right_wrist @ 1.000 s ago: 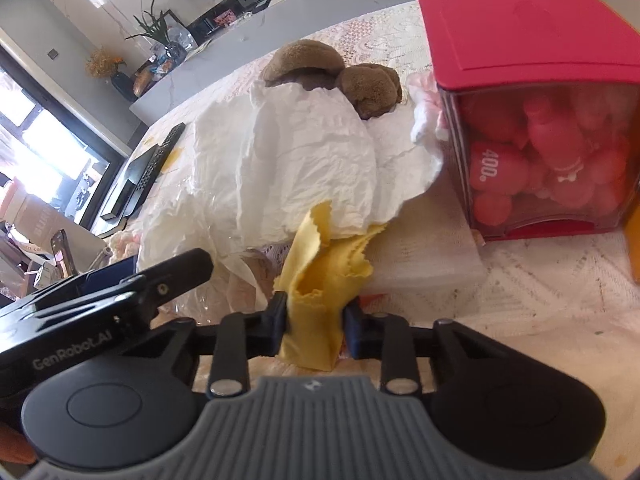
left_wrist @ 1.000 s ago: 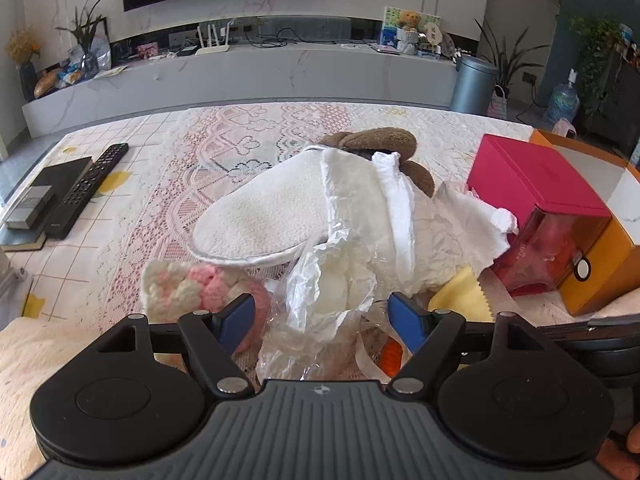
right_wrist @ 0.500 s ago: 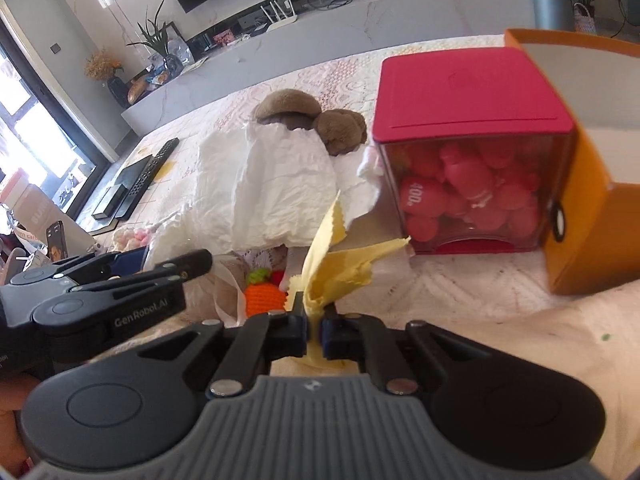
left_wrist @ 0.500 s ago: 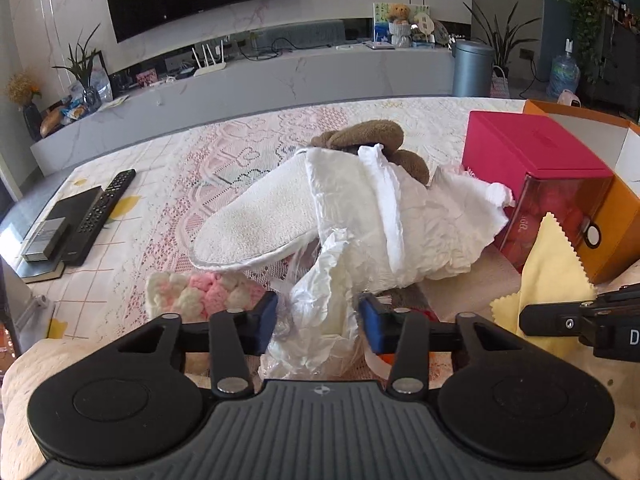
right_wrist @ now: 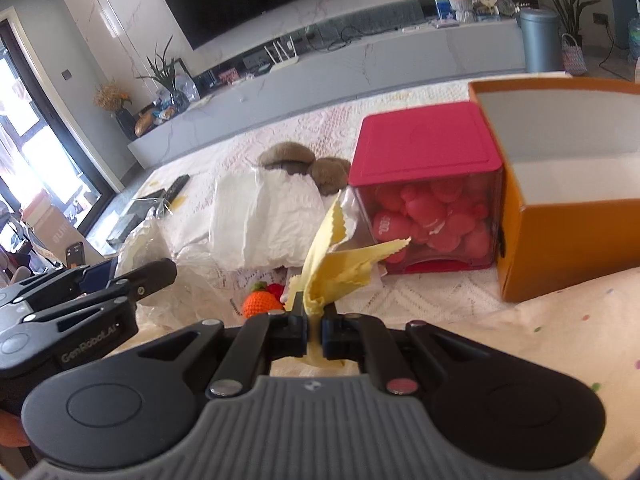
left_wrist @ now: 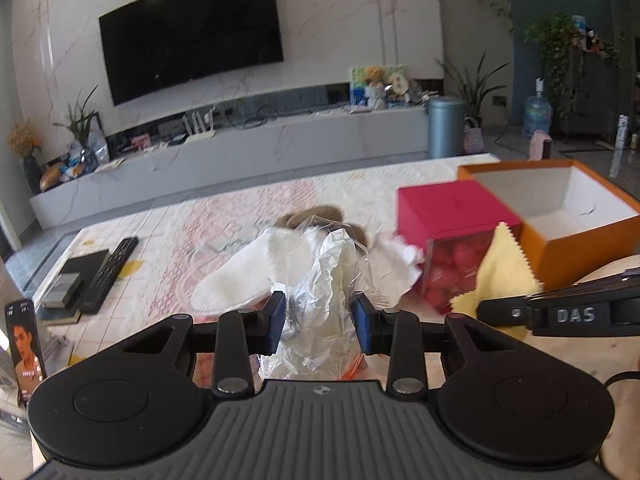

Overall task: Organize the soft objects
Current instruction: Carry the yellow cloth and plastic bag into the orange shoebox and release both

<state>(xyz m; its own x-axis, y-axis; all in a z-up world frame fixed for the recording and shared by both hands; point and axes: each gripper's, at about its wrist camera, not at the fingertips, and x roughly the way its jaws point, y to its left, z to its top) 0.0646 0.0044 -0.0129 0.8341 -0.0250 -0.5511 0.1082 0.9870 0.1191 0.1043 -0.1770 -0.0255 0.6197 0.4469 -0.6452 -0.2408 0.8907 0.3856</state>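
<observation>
Orange box (right_wrist: pixel 568 216) open at far right, red-lidded container (right_wrist: pixel 426 184) beside it, white cloth pile (right_wrist: pixel 272 216) on counter; my left claw (left_wrist: pixel 319 318) closing on crinkled clear plastic bag (left_wrist: pixel 324 280), right claw (right_wrist: pixel 316 326) clamped on yellow cloth (right_wrist: pixel 340 264), lifted

Daylight enters from the window (right_wrist: pixel 24 152) left of the right gripper (right_wrist: pixel 315 330), overexposed. Fisheye curvature bends the edges. Motion blur softens the red box (left_wrist: pixel 452 208) ahead.

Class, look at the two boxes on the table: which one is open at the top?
The orange box: its white inside shows, while the red-lidded box beside it is closed.
</observation>
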